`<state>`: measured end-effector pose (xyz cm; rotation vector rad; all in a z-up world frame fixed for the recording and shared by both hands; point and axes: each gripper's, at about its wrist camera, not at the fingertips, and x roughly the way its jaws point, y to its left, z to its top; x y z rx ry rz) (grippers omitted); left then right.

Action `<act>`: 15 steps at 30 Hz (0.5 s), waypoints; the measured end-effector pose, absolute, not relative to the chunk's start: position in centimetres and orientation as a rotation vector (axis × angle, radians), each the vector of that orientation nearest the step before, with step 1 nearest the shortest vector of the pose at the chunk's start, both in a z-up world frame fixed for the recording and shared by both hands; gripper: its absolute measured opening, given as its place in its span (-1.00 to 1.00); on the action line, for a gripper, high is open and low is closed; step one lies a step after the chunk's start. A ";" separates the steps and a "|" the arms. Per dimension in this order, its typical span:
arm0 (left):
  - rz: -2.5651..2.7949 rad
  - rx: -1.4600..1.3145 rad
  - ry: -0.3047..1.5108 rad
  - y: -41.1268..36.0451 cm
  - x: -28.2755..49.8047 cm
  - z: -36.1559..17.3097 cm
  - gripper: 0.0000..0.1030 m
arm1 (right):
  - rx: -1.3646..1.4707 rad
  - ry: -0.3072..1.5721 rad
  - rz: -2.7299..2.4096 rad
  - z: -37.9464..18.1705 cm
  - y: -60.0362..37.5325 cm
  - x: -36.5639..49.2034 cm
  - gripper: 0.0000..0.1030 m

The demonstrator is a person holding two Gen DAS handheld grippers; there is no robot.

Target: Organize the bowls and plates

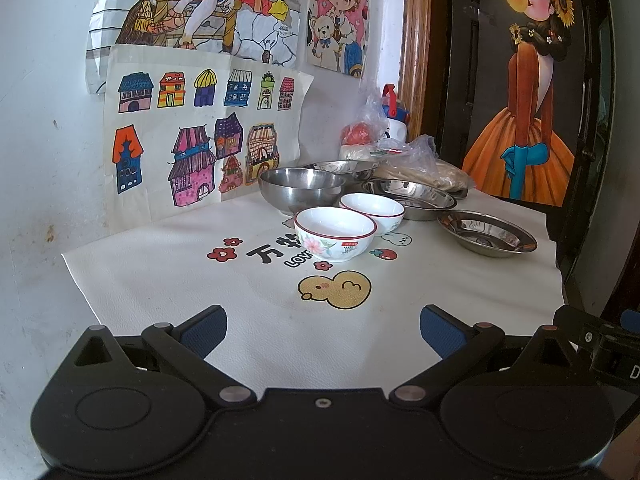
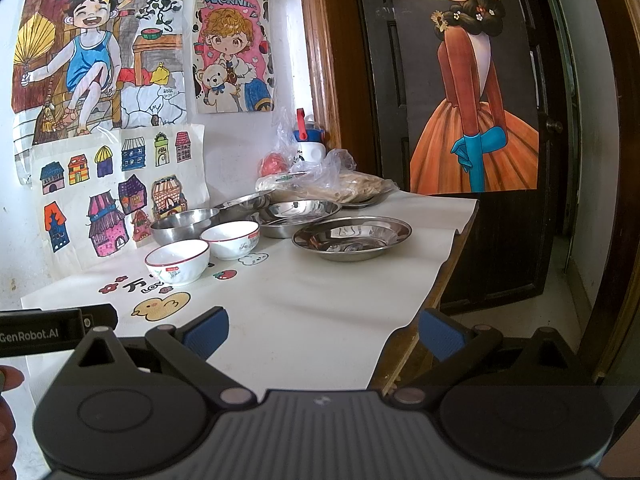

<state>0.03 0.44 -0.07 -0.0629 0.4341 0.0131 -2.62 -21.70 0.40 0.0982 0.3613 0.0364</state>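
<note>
Two white ceramic bowls with red rims sit on the white table mat: the near one (image 1: 335, 233) (image 2: 177, 261) and the one behind it (image 1: 372, 211) (image 2: 231, 239). A deep steel bowl (image 1: 301, 189) (image 2: 185, 225) stands behind them, a second steel bowl (image 1: 340, 169) (image 2: 244, 204) farther back. A steel plate (image 1: 412, 198) (image 2: 298, 216) lies to their right, another steel plate (image 1: 486, 237) (image 2: 352, 237) nearer the right edge. My left gripper (image 1: 323, 330) and right gripper (image 2: 323, 332) are both open and empty, short of the dishes.
At the back stand plastic bags of food (image 1: 404, 156) (image 2: 320, 176) and a white bottle with a blue and red lid (image 1: 394, 118) (image 2: 308, 144). Drawings cover the wall on the left. A dark door (image 2: 460, 120) is at the right, beyond the table's right edge (image 2: 452, 248).
</note>
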 end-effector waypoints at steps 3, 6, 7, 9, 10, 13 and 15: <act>0.013 -0.063 0.434 0.5 0.0 -0.1 0.99 | 0.099 0.361 0.036 0.4 -21.7 -2.6 1.00; 0.012 -0.063 0.434 0.5 0.0 -0.1 0.99 | 0.099 0.362 0.036 0.4 -21.7 -2.6 1.00; 0.013 -0.063 0.435 0.4 0.0 -0.1 0.99 | 0.100 0.363 0.036 0.4 -21.7 -2.6 1.00; 0.012 -0.063 0.436 0.3 -0.1 -0.1 0.99 | 0.099 0.363 0.037 0.4 -21.7 -2.5 1.00; 0.012 -0.063 0.437 0.2 -0.1 -0.1 0.99 | 0.100 0.363 0.036 0.4 -21.8 -2.5 1.00; 0.009 -0.061 0.440 0.2 -0.1 -0.2 0.99 | 0.101 0.365 0.037 0.5 -21.8 -2.4 1.00; 0.009 -0.062 0.440 0.2 -0.1 -0.2 0.99 | 0.101 0.367 0.037 0.5 -21.4 -2.6 1.00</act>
